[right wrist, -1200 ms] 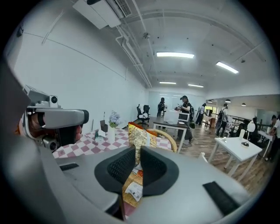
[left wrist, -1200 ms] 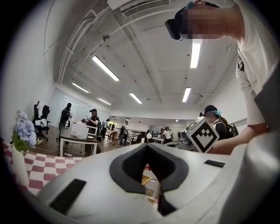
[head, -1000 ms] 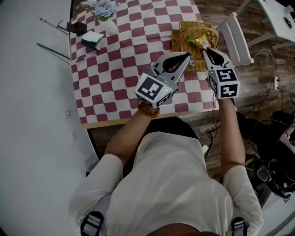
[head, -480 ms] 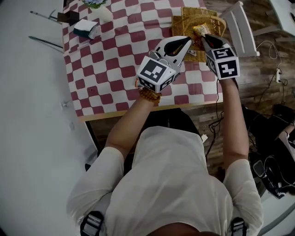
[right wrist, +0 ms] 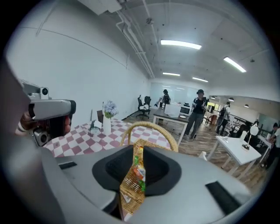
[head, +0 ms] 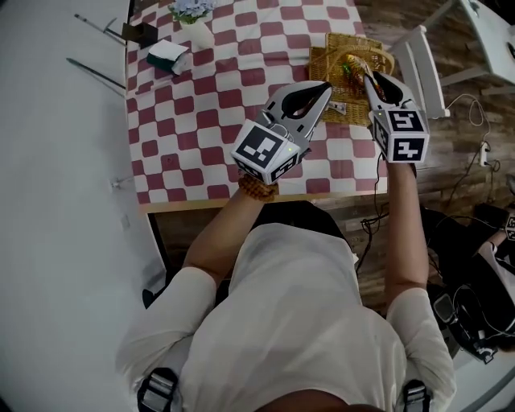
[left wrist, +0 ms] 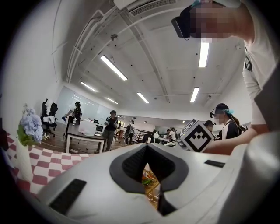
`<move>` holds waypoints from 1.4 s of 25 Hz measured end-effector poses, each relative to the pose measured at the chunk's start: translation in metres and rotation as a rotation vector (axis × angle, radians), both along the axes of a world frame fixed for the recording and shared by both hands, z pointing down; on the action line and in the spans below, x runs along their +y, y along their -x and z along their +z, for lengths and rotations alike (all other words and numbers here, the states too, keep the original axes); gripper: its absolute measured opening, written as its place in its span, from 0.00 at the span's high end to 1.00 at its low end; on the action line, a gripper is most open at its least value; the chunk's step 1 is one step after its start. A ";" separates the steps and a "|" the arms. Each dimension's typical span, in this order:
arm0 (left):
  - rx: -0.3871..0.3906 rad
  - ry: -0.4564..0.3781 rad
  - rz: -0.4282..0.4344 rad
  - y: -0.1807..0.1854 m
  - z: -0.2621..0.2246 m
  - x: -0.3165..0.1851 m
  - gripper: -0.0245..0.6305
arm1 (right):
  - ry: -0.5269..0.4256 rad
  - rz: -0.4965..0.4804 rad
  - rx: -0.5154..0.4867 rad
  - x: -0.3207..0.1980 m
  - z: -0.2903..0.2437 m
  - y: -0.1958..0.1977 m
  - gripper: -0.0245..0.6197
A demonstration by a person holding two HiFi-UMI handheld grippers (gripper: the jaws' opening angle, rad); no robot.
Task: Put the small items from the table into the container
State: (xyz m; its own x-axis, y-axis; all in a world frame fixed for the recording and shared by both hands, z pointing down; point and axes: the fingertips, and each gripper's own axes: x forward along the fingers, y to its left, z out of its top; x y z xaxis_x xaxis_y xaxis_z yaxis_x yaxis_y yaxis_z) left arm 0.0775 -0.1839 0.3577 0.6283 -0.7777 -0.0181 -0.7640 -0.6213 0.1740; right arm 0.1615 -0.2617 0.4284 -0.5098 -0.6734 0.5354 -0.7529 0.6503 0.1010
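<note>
A wicker basket with a hoop handle stands at the table's right side. A yellow-green snack packet lies inside it. My right gripper points down into the basket with its jaws opening. In the right gripper view the packet shows in the narrow gap, and the pads do not press on it. My left gripper hovers at the basket's near left corner, its tips together and holding nothing. Through the left gripper's hollow I see the packet and the wicker.
On the red-and-white checked table, a vase of pale flowers, a green-and-white box and a dark box stand at the far left. A white chair stands right of the basket. People stand at desks beyond.
Both grippers have kept their places at the basket's near side while the head view shifted. The packet stays at the right gripper's tips, inside the basket.
</note>
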 end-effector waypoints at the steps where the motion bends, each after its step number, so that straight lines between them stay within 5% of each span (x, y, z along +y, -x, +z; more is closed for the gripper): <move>1: 0.002 -0.011 -0.002 0.002 -0.008 0.005 0.92 | -0.021 0.002 -0.031 0.006 -0.012 0.001 0.81; 16: 0.038 -0.150 -0.047 0.019 -0.111 0.101 0.92 | -0.235 -0.078 -0.415 0.128 -0.148 0.028 0.82; 27: -0.013 -0.148 -0.061 0.013 -0.124 0.124 0.92 | -0.277 -0.116 -0.465 0.162 -0.177 0.029 0.83; 35: 0.027 -0.131 -0.081 0.020 -0.125 0.123 0.92 | -0.273 -0.143 -0.461 0.162 -0.177 0.037 0.83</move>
